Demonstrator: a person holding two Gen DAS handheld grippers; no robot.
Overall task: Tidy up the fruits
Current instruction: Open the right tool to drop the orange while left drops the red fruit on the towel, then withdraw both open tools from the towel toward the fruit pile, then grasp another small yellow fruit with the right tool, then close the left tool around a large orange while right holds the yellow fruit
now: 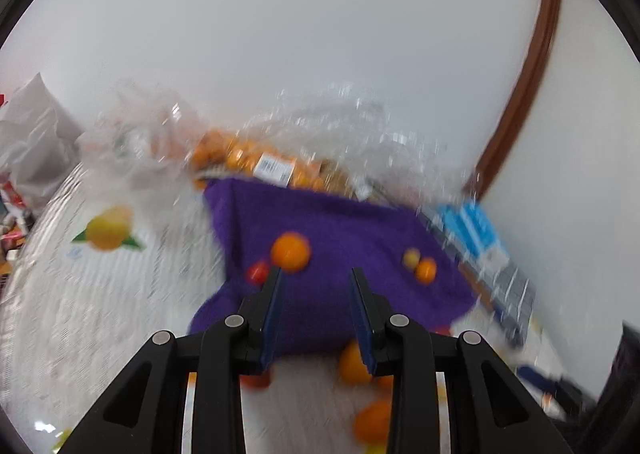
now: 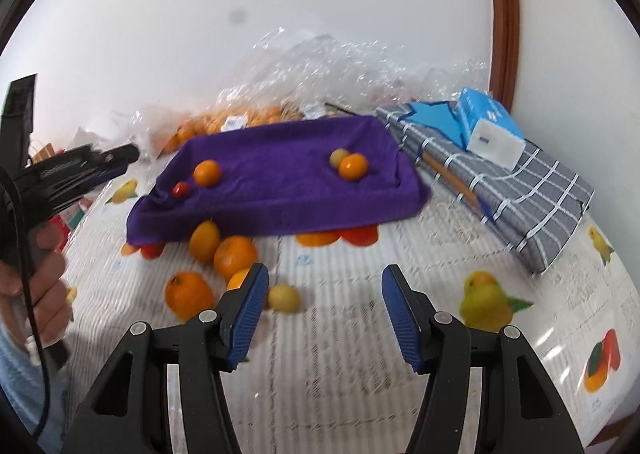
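While both claws gape empty, a purple towel (image 2: 280, 178) lies on the fruit-printed tablecloth (image 2: 340, 334).

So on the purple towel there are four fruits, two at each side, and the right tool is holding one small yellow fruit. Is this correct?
Not quite. The right tool holds nothing: in the right wrist view its jaws stand open over the bare tablecloth, and the small yellow fruit lies loose beside its left finger. The purple towel does carry four fruits, two at each side.
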